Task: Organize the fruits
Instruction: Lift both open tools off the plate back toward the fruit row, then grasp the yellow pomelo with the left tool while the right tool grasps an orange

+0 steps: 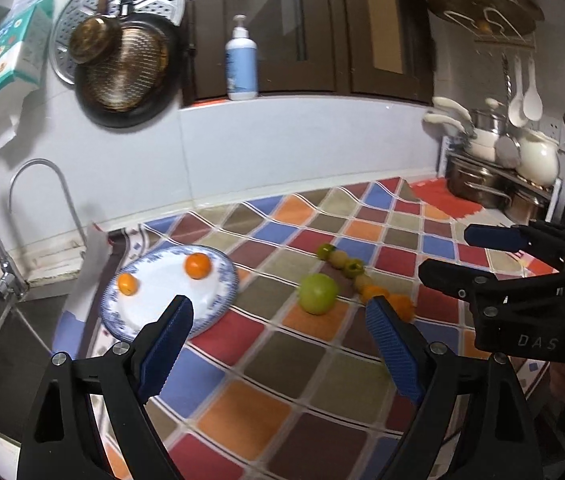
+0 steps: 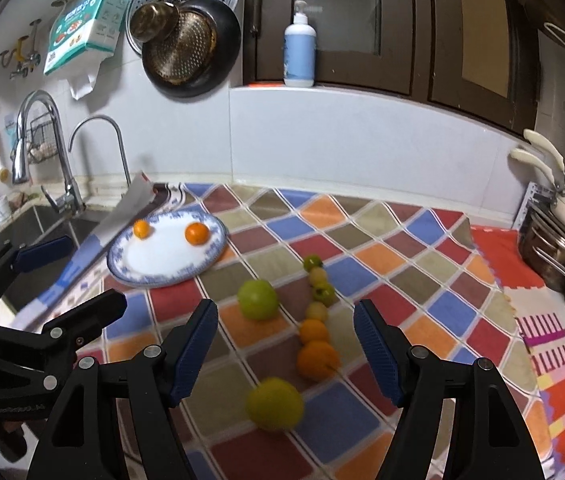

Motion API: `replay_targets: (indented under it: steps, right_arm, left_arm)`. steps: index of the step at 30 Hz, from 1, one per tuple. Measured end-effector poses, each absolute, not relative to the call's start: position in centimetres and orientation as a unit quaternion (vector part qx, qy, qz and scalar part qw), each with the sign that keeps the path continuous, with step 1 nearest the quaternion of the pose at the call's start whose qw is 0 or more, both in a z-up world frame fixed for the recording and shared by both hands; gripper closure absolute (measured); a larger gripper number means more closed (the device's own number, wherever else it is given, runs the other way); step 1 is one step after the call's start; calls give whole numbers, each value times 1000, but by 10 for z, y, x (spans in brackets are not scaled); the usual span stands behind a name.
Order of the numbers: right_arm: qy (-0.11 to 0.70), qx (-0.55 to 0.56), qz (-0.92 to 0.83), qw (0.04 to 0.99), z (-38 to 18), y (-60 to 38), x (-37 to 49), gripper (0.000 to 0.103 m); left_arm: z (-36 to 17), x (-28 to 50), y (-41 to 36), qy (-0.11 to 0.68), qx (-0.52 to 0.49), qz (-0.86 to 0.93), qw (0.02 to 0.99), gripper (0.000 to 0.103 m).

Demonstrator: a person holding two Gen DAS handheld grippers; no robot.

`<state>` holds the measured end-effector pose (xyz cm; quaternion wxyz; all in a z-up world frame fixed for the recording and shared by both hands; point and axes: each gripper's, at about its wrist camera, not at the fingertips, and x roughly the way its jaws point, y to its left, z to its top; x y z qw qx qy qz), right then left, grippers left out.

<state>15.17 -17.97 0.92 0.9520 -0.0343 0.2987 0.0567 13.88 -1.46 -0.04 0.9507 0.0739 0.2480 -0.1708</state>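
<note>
A blue-rimmed white plate (image 1: 154, 320) (image 2: 150, 268) lies on the checkered cloth and holds two oranges (image 1: 197, 265) (image 2: 196, 233). A green apple (image 1: 317, 293) (image 2: 257, 299) lies right of the plate. Beside it runs a row of small green, yellow and orange fruits (image 1: 352, 268) (image 2: 318, 312), ending in a larger orange (image 2: 317, 359) and a yellow-green fruit (image 2: 275, 403). My left gripper (image 1: 278, 344) is open and empty above the cloth between plate and apple. My right gripper (image 2: 286, 354) is open and empty over the near end of the row.
A sink (image 2: 42, 232) with taps (image 2: 38, 152) lies left of the plate. Pots on a rack (image 1: 498, 176) (image 2: 562, 240) stand at the right. Pans (image 2: 186, 40) hang on the wall. A soap bottle (image 2: 299, 46) stands on the ledge. A folded paper (image 2: 122, 216) leans by the plate.
</note>
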Motion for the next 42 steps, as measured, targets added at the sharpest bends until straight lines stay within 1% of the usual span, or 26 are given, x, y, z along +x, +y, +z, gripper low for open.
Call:
replay_targets:
  steps: [19, 21, 24, 26, 28, 30, 32, 33, 35, 37, 42]
  right_arm:
    - [373, -28, 64, 925, -52, -253, 151, 32]
    - [381, -27, 64, 922, -58, -258, 153, 32]
    - [393, -24, 64, 917, -67, -265, 155, 32]
    - [398, -22, 64, 915, -71, -269, 155, 32]
    - [403, -22, 63, 913, -75, -273, 156, 32]
    - [407, -22, 62, 911, -78, -275, 156, 32]
    - [411, -18, 63, 909, -81, -277, 157, 32]
    - [413, -16, 63, 908, -82, -277, 157, 32]
    - [415, -13, 64, 907, -84, -278, 159, 32]
    - [416, -11, 66, 907, -85, -277, 160, 32]
    - [418, -8, 73, 905, -86, -274, 163, 32]
  left_arm:
    - [-68, 140, -104, 331, 107, -232, 908, 15]
    - [-74, 142, -111, 337, 112, -236, 904, 16]
    - [-83, 147, -119, 348, 118, -236, 899, 21]
    - [-88, 150, -122, 356, 120, -234, 896, 27]
    - [-92, 153, -126, 363, 121, -237, 893, 30]
    - [-96, 155, -128, 370, 121, -239, 889, 35]
    - [-98, 157, -130, 376, 120, -241, 887, 42]
    - [-99, 158, -130, 379, 119, -242, 885, 44]
    - [-101, 160, -131, 387, 118, -243, 882, 51]
    - [-102, 162, -131, 392, 115, -247, 879, 54]
    - [-99, 163, -126, 395, 105, -241, 880, 55]
